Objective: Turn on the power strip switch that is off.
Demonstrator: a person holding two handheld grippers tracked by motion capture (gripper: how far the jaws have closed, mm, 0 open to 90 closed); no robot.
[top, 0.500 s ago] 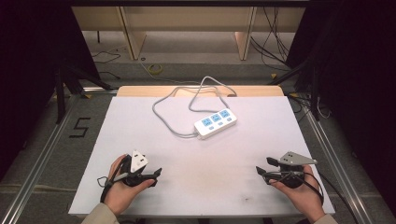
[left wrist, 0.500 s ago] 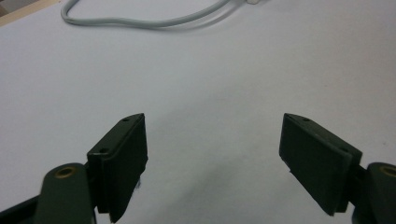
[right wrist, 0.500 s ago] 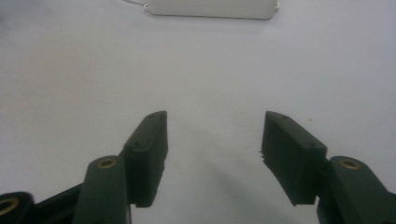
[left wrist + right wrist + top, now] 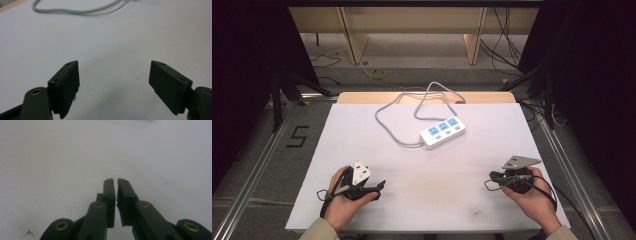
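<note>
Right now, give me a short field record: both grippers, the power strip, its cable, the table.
left gripper: open, nothing between the jaws, near the table's front left
right gripper: shut, holding nothing, near the front right
power strip: white, three blue sockets, lying flat, apart from both grippers
cable: grey, looped toward the far edge
table: white top

the only thing i can read is a black number 5 (image 4: 297, 136) marked on the floor beside the table's (image 4: 362, 150) left edge.
</note>
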